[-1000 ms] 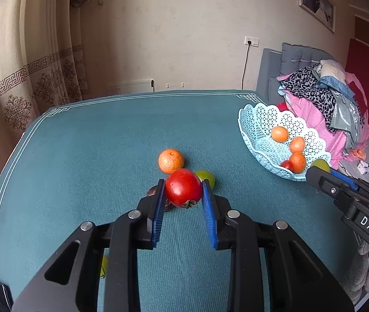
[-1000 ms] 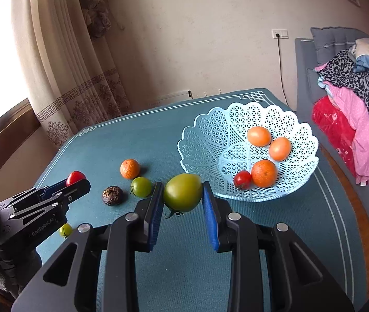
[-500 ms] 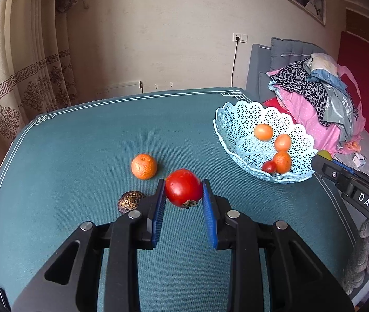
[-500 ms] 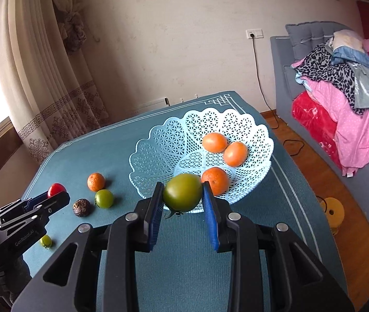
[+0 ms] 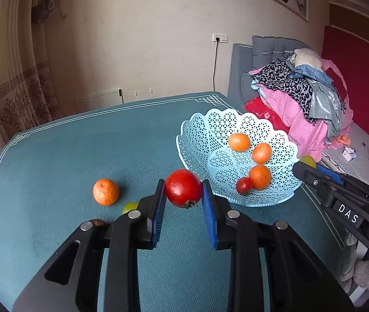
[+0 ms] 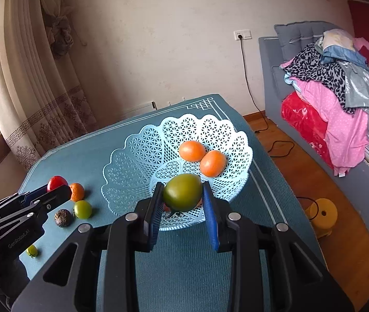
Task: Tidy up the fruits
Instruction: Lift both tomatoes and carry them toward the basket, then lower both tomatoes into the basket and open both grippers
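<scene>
My left gripper (image 5: 183, 191) is shut on a red tomato (image 5: 183, 188), held above the teal table just left of the light-blue lattice basket (image 5: 205, 132). Inside the basket lie three orange fruits (image 5: 239, 142) and a small red one (image 5: 244, 185). My right gripper (image 6: 183, 193) is shut on a green tomato (image 6: 182, 192), hanging over the near rim of the same basket (image 6: 137, 166). In the right wrist view the left gripper (image 6: 54, 189) shows at the left with its red tomato (image 6: 57, 182). An orange mandarin (image 5: 105, 192) rests on the table.
On the table (image 6: 189, 265) left of the basket lie a green fruit (image 6: 82, 209), a dark wrinkled fruit (image 6: 63, 217) and a tiny green one (image 6: 32, 251). A sofa piled with clothes (image 6: 340, 83) stands to the right. A yellow stool (image 6: 323, 213) sits on the wooden floor.
Both grippers have moved toward the basket with their tomatoes. The basket now looks larger and nearer in both views, and the loose fruits have slid left.
</scene>
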A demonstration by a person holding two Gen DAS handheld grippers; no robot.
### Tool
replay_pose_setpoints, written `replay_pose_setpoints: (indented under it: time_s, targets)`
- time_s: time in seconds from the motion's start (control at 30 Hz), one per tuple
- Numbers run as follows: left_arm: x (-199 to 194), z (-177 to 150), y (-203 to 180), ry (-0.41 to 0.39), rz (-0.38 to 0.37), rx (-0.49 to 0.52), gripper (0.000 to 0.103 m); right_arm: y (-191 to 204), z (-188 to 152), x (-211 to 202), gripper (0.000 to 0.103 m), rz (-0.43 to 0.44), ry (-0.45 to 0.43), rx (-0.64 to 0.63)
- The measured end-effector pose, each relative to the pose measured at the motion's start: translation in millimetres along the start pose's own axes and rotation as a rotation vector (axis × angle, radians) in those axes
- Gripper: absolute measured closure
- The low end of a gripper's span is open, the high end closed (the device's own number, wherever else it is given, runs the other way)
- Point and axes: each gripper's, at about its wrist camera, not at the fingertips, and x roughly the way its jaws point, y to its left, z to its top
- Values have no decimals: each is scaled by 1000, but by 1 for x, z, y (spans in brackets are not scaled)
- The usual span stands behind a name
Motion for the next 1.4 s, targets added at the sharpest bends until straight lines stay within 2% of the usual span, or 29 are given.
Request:
replay_pose_setpoints:
  time_s: [0.57, 0.63, 0.67, 0.7, 0.77, 0.8, 0.83, 1.07, 1.17, 1.4]
  targets:
    - [37, 22, -33, -27, -65, 37, 74, -12, 2, 13, 72, -26, -1, 18]
    - [40, 23, -34, -22, -61, 37, 62, -15, 3, 13, 66, -25, -3, 33]
    - [40, 22, -33, -25, -56, 35, 49, -16, 3, 12, 60, -26, -6, 40]
    - [40, 22, -31, -31, -48, 29, 44, -17, 3, 12, 59, -31, -11, 44]
    - [39, 23, -26, -30, -42, 16, 40, -17, 3, 11, 59, -33, -13, 48]
    - [39, 23, -23, -24, -39, 7, 31, -17, 2, 11, 59, -32, -12, 49]
    - [38, 24, -20, -23, -33, -4, 27, -17, 3, 11, 59, -32, -11, 50]
    - [25, 26, 0, -33, -1, -46, 18, -9, 0, 7, 59, -26, -13, 48]
    - [19, 25, 8, -29, 13, -63, 7, -7, -2, 4, 53, -23, -13, 50]
    - [3, 19, 30, -39, 54, -90, 7, 5, -7, 0, 53, -5, -5, 33]
